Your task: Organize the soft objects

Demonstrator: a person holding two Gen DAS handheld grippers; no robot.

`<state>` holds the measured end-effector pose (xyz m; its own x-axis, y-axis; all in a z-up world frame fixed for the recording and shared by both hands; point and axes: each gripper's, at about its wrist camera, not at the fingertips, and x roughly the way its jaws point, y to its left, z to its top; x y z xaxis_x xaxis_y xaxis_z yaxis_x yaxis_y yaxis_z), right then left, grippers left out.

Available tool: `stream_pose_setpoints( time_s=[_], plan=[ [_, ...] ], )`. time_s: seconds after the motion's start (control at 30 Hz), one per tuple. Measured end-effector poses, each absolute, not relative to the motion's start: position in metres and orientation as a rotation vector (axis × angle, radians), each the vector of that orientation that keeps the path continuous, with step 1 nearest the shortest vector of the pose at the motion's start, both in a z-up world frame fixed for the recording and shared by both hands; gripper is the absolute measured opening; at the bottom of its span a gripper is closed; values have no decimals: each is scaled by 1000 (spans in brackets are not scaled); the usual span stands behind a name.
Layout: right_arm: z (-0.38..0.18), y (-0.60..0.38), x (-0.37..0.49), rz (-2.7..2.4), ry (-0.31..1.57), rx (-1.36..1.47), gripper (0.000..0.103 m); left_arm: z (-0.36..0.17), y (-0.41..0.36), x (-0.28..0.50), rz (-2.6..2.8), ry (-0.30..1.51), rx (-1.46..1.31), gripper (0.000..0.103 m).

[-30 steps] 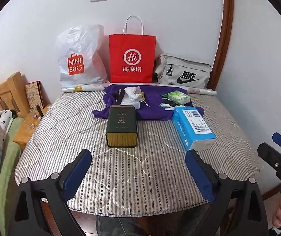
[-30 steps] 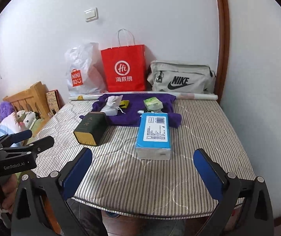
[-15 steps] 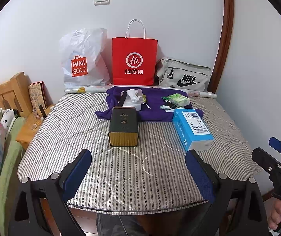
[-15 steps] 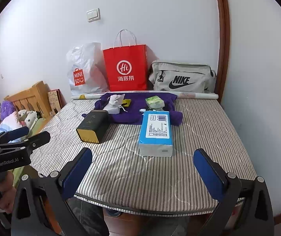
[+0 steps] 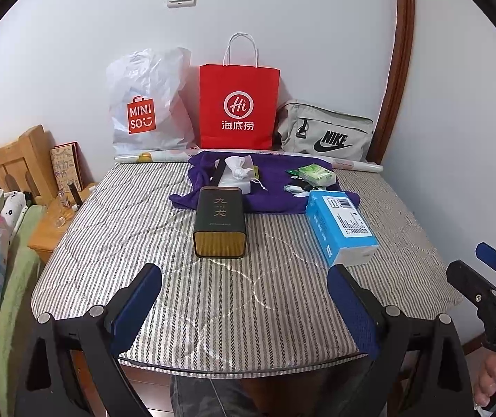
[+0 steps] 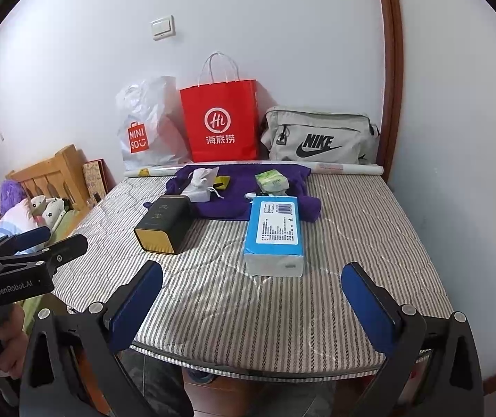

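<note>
Blue rubbery pads line both grippers, set on black angular frames with round metal bolts. The left gripper [image 5: 244,290] is spread wide with nothing between its pads, hanging over the near edge of the mattress [image 5: 213,299]. The right gripper [image 6: 252,290] is spread just as wide and also holds nothing, at the same near edge.

Under them the mattress is quilted in curved stitch lines, its cover finely striped in grey and white. Nearest the left gripper lies a dark box [image 5: 219,221] with rounded corners, a ribbed gold end facing the camera and gold characters on top. To its right, near the right gripper, lies a soft blue pack of tissues [image 6: 275,234], brick-shaped, with a printed white label and a white crinkled end.

Behind both, a purple cloth [image 5: 272,191] is spread in loose folds, its near edge touching the box and the tissue pack. On it rest a white drawstring pouch [image 5: 237,173], puckered at the neck, and a small green packet [image 5: 317,173] in glossy film.

Along the wall stand a crumpled white plastic bag [image 5: 147,104], a stiff red paper bag [image 5: 239,104] with cord handles, and a grey fabric bag [image 5: 324,132].
</note>
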<state>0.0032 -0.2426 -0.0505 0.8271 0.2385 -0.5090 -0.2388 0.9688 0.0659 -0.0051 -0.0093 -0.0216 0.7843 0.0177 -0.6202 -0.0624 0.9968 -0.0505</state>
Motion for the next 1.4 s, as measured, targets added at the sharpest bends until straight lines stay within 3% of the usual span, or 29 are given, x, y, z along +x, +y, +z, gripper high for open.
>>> stream_pose_setpoints(
  time_s=[1.4],
  plan=[
    [-45,-245,-5,245,525,-2,102,-20,-12,-9,41,661,-57,96]
  ],
)
